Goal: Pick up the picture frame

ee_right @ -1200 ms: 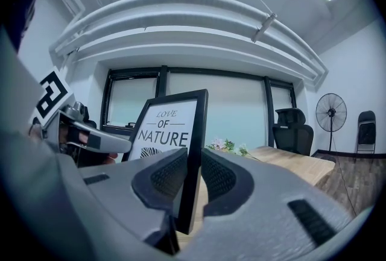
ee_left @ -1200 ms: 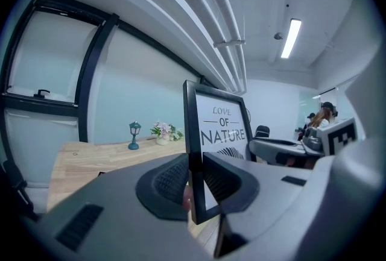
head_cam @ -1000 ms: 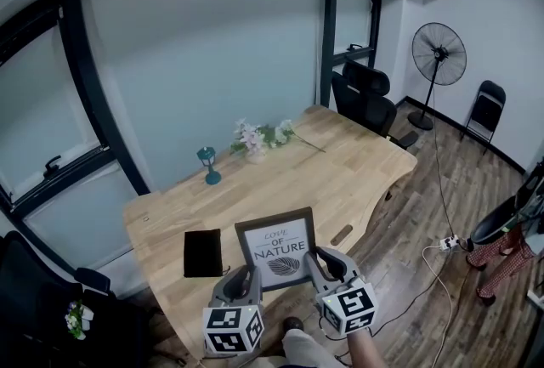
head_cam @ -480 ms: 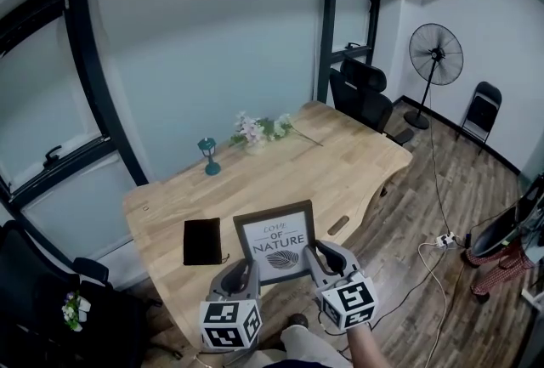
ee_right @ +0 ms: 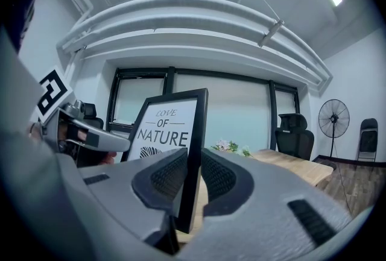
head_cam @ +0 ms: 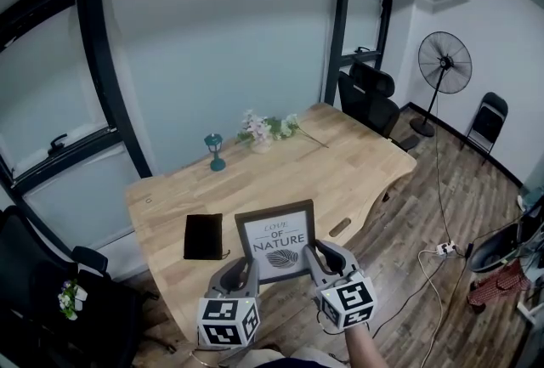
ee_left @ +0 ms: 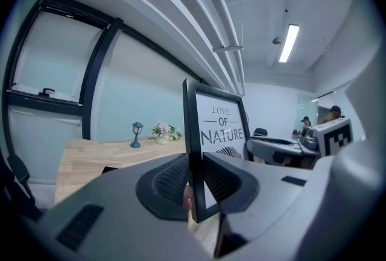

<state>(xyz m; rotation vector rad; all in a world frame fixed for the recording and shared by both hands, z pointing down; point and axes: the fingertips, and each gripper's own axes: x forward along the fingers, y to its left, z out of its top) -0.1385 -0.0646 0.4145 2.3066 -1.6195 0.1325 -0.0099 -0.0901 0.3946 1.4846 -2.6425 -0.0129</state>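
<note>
A dark-framed picture frame (head_cam: 278, 241) with the print "LOVE OF NATURE" is held upright above the near edge of the wooden table (head_cam: 340, 171). My left gripper (head_cam: 246, 274) is shut on its lower left edge and my right gripper (head_cam: 312, 263) is shut on its lower right edge. In the left gripper view the frame's edge (ee_left: 194, 157) stands clamped between the ribbed pads (ee_left: 169, 179). In the right gripper view the frame (ee_right: 192, 157) is pinched the same way, with the left gripper (ee_right: 84, 133) visible beyond it.
A black pouch (head_cam: 203, 236) lies on the table left of the frame. A small teal lantern (head_cam: 215, 150) and a bunch of flowers (head_cam: 265, 130) stand at the far edge. An office chair (head_cam: 370, 103), a standing fan (head_cam: 446, 69) and a folding chair (head_cam: 488, 121) stand to the right.
The frame and both grippers keep their hold. The view has shifted slightly, and the grippers sit a touch lower in the head view.
</note>
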